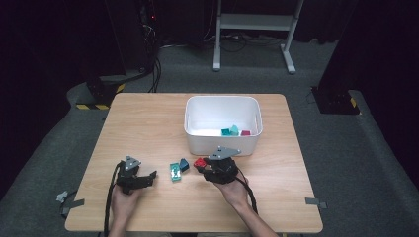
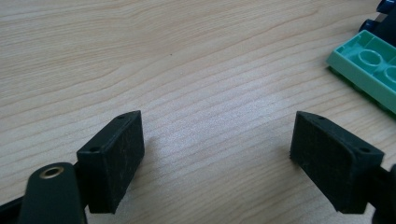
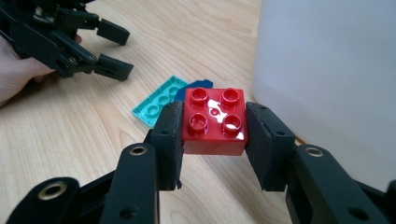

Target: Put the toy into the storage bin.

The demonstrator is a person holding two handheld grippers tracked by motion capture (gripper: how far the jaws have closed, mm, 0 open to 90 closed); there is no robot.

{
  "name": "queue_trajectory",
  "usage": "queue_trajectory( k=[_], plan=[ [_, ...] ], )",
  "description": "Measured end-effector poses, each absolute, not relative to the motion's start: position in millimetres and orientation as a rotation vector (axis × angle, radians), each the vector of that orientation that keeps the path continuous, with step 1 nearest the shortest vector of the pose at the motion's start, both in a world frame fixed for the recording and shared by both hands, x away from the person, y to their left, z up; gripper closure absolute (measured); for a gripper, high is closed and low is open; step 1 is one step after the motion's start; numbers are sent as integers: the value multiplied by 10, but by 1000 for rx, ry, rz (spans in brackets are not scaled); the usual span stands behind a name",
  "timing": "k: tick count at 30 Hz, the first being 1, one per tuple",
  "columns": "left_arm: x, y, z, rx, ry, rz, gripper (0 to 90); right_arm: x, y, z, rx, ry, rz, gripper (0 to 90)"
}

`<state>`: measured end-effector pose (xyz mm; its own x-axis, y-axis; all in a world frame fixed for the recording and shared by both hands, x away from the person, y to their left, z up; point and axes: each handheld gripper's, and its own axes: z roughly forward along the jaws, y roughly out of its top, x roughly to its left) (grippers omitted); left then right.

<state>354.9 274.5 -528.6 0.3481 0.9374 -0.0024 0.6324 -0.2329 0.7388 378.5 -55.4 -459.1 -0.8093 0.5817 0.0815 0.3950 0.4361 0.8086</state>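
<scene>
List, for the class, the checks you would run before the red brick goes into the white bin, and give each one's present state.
1. Right gripper shut on the red brick: ok, a pad presses on each side.
2. Brick level in the grip: ok, studs face up.
3. Brick clear of the table: cannot tell.
4. White bin has room: ok, a few small blocks lie at one side of its floor.
5. Left gripper out of the way: ok, open and apart.
6. Teal plate and blue piece off the path: ok, they lie on the side away from the bin.
</scene>
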Motion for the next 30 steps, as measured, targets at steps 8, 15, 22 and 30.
queue_trajectory(
  k=[8,15,22,30],
  plan=[
    [3549,2745,-5286,1962,1366,600,177,3800,-595,-4500,854,2481,1343,589],
    [3549,2745,-5286,1962,1366,600,177,3830,-637,-4359,828,2497,1353,589],
    [3551,2747,-5285,1967,1365,601,177,3861,-715,-4147,817,2492,1413,589],
    [3556,2744,-5285,1964,1370,599,178,3946,-837,-4074,854,2508,1443,589]
  ],
)
